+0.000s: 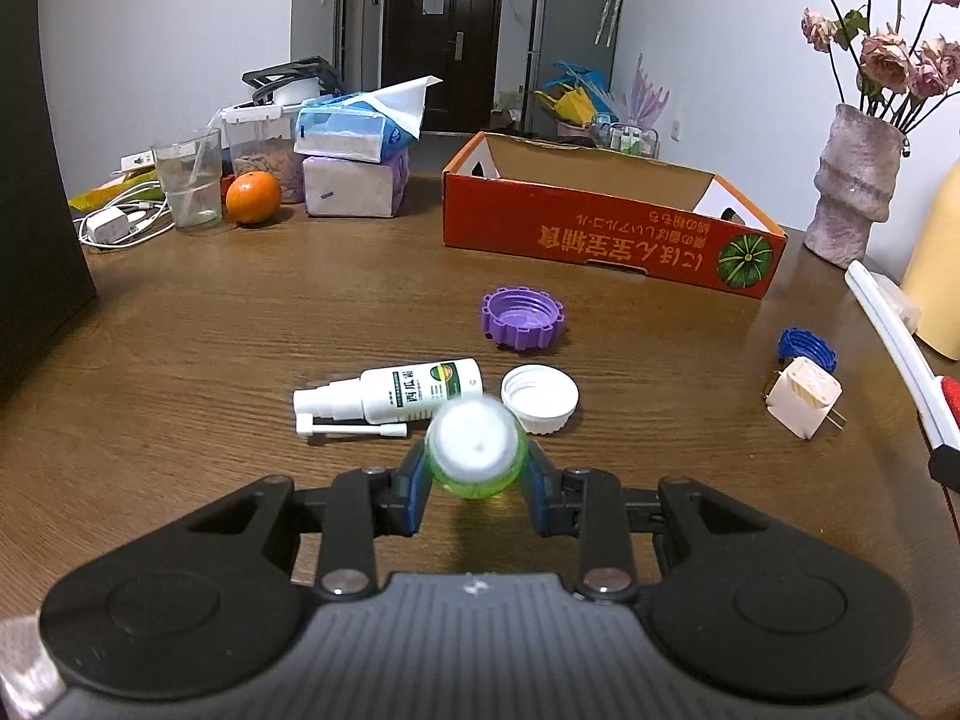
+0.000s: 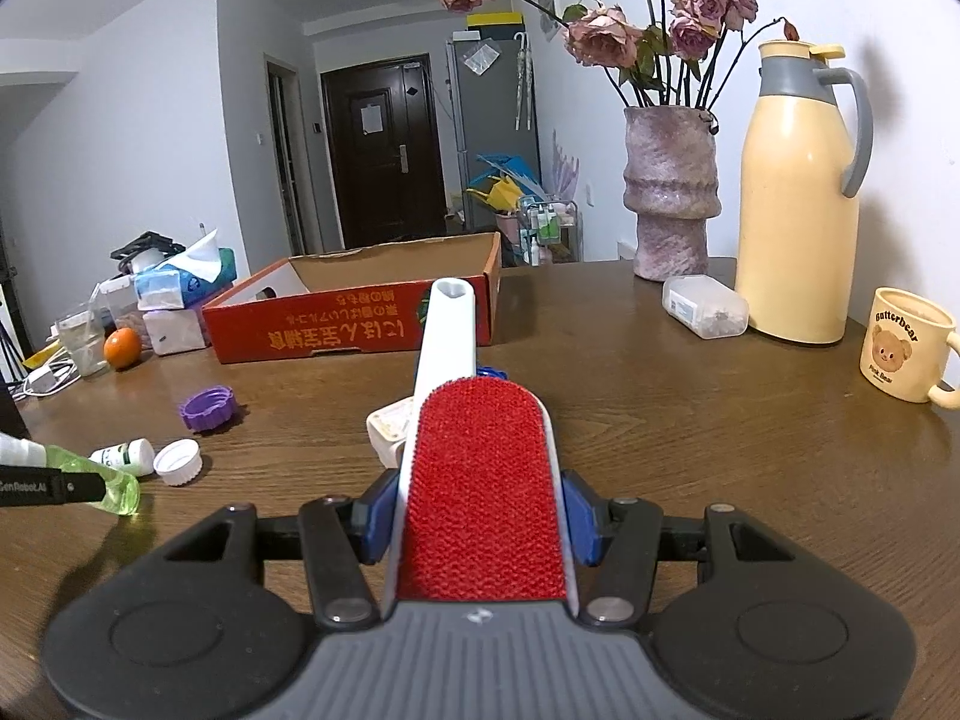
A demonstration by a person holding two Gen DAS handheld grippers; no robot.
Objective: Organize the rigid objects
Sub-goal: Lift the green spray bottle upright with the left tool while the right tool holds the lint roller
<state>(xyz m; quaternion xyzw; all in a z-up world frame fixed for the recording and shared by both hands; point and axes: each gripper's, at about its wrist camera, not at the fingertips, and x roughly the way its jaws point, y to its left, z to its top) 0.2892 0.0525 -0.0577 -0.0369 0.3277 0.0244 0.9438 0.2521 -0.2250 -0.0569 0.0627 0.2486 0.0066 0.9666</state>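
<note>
My left gripper (image 1: 477, 477) is shut on a green bottle with a white cap (image 1: 476, 449), held above the wooden table; it also shows at the left of the right wrist view (image 2: 114, 483). My right gripper (image 2: 480, 525) is shut on a white lint brush with a red pad (image 2: 480, 480), its handle pointing at the orange cardboard box (image 2: 354, 324). The box (image 1: 606, 240) stands open at the back. On the table lie a white spray bottle (image 1: 396, 393), a white cap (image 1: 540, 399), a purple cap (image 1: 522, 318), a blue cap (image 1: 804, 345) and a white plug adapter (image 1: 804, 402).
At the back left stand tissue packs (image 1: 354, 168), an orange (image 1: 253, 197), a glass (image 1: 189, 180) and a charger with cable (image 1: 114, 225). At the right stand a vase of flowers (image 2: 669, 192), a yellow thermos (image 2: 798, 198), a bear mug (image 2: 906, 345) and a clear container (image 2: 705, 306).
</note>
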